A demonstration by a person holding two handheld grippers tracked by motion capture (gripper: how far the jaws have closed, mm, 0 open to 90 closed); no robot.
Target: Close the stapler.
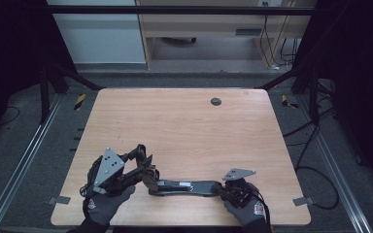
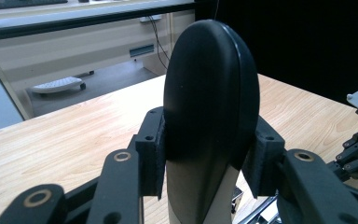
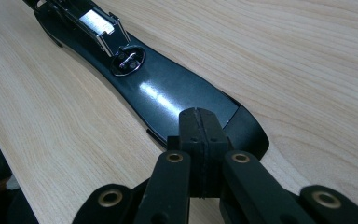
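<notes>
Between the tongs, a black stapler (image 1: 184, 187) lies on the surface (image 1: 184, 126), left tongs (image 2: 209, 163) clamping its raised arm, right tongs (image 3: 200, 140) closed, pressing its base; opening seems underway.

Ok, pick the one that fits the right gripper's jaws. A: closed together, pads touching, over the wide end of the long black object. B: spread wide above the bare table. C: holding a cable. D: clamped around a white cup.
A: in the right gripper view the right gripper has its pads pressed together, over the wide end of the long black object lying on the table.
</notes>
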